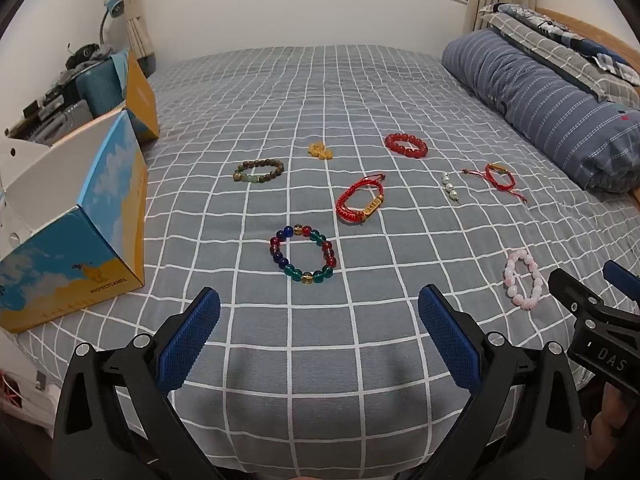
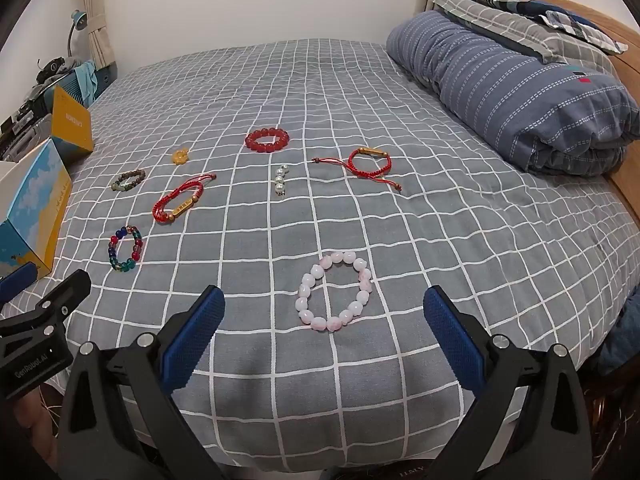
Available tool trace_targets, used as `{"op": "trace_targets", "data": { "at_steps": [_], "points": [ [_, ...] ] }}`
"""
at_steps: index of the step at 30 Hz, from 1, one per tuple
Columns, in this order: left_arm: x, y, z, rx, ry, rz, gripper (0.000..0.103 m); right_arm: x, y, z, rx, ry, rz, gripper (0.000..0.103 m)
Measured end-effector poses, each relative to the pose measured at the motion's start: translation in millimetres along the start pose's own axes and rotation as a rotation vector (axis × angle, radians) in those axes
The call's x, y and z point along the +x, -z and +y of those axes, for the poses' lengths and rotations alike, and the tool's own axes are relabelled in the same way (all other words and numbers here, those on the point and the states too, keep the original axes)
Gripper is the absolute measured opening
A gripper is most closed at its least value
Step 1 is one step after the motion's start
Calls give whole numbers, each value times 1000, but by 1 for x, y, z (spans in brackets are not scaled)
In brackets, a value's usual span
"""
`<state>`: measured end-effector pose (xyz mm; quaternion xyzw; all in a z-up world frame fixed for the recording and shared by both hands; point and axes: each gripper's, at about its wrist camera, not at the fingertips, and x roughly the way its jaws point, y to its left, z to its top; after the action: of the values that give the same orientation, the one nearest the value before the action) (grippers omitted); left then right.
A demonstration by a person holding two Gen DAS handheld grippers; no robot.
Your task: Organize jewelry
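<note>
Several bracelets lie spread on a grey checked bed sheet (image 1: 320, 360). A multicoloured bead bracelet (image 1: 303, 256) lies just ahead of my open, empty left gripper (image 1: 319, 308). A pink bead bracelet (image 2: 335, 290) lies just ahead of my open, empty right gripper (image 2: 325, 304). Farther off lie a red cord bracelet with a gold bar (image 1: 360, 203), a brown bead bracelet (image 1: 259, 170), a red bead bracelet (image 1: 406, 145), a small yellow piece (image 1: 320, 150), a pearl string (image 1: 451, 189) and a thin red cord bracelet (image 1: 498, 176).
An open blue and yellow cardboard box (image 1: 80, 216) stands on the bed's left side. A rolled striped duvet (image 1: 552, 108) and pillows lie at the right. The right gripper's tool shows at the right edge of the left wrist view (image 1: 592, 320). Clutter and a lamp stand beyond the box.
</note>
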<state>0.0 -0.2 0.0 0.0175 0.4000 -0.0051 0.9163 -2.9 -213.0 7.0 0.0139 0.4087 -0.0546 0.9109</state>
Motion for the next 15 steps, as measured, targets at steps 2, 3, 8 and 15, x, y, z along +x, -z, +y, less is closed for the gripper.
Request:
{"op": "trace_targets", "data": {
  "at_steps": [2,3,8,15],
  "points": [
    [0,0,0,0,-1,0,97,1,0,0,0,1,1,96],
    [0,0,0,0,-1,1,97,1,-1,0,1,1,0,96],
    [-1,0,0,-1,23,4,97,3,-1,0,4,5,-2,96],
    [-3,2,-6,3,36,3,97,1,-1,-1,5,6,-3,96]
  ]
}}
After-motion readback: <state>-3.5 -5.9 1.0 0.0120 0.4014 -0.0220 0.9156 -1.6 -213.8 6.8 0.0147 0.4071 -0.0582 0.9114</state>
